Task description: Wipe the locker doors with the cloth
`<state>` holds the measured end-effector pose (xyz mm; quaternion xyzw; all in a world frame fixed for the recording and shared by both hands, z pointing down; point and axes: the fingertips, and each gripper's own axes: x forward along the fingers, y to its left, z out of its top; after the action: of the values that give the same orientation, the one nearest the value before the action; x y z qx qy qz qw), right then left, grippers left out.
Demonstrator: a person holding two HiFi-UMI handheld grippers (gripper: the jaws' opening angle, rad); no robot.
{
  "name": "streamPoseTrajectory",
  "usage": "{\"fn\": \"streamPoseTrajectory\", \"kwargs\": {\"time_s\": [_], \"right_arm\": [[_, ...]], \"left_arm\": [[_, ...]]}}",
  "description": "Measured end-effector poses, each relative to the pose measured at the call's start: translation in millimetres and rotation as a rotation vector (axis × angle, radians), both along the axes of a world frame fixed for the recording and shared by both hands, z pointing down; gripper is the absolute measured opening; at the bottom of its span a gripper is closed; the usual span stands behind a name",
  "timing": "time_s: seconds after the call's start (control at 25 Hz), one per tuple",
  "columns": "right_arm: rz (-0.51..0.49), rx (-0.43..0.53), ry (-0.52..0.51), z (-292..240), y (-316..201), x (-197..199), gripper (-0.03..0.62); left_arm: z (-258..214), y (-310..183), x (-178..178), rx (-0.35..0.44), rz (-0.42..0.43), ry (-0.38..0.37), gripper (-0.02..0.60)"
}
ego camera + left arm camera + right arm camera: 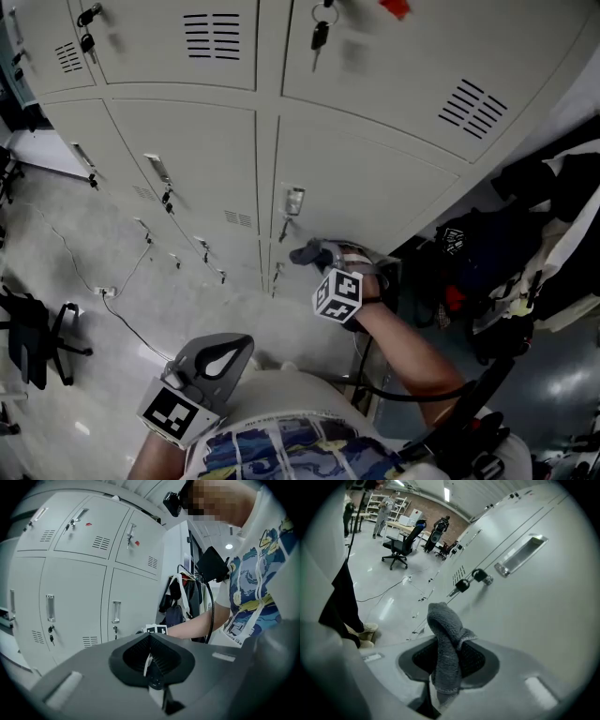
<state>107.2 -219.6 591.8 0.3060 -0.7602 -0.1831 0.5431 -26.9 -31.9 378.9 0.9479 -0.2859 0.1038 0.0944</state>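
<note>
- Beside the lower locker door, below its handle, we hold the right gripper, jaws clamped on the grey cloth.
- Low by our shirt, the left gripper has its jaws pressed together, empty.

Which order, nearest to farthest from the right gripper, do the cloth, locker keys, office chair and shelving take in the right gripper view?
1. Cloth, clamped in the right gripper.
2. Locker keys, on the door ahead, right.
3. Office chair, out on the floor, left.
4. Shelving, far wall, upper left.
</note>
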Motion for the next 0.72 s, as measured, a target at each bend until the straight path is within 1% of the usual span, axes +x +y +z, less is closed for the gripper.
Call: {"fn": "streamPoseTrajectory", "kwargs": {"time_s": [0.16, 0.24, 0.32, 0.36, 0.4, 0.48, 0.6, 0.72], "right_arm": [[0.010, -0.064, 0.016, 30.7, 0.7, 0.6, 0.109], [0.013, -0.089, 0.019, 36.4, 2.6, 1.6, 0.109], [0.008, -0.093, 0.016, 25.0, 7.4, 1.0, 0.110], [0.002, -0.080, 0.010, 10.6, 10.9, -0.1, 0.110], [-0.007, -0.056, -0.001, -9.5, 14.7, -1.7, 0.110], [-0.032, 0.023, -0.036, -62.7, 21.7, -7.2, 0.110], [-0.082, 0.185, -0.084, -155.7, 28.4, -17.9, 0.110], [-0.097, 0.353, -0.121, -245.1, 32.2, -26.0, 0.110]], "left_arm": [[0.6, 2.2, -1.0, -0.004, -0.006, 0.001, 0.002], [0.0, 2.7, -1.5, -0.003, -0.007, 0.004, 0.002], [-0.6, 3.0, -2.5, -0.002, -0.009, 0.008, 0.002], [-0.7, 2.9, -3.0, -0.001, -0.010, 0.011, 0.002], [-0.9, 2.7, -3.3, -0.001, -0.011, 0.015, 0.002], [-1.2, 1.8, -3.4, -0.003, -0.011, 0.026, 0.002], [-0.6, 0.2, -0.4, 0.000, 0.006, 0.035, 0.002], [-3.4, 0.3, 6.1, 0.015, 0.030, 0.046, 0.002]]}}
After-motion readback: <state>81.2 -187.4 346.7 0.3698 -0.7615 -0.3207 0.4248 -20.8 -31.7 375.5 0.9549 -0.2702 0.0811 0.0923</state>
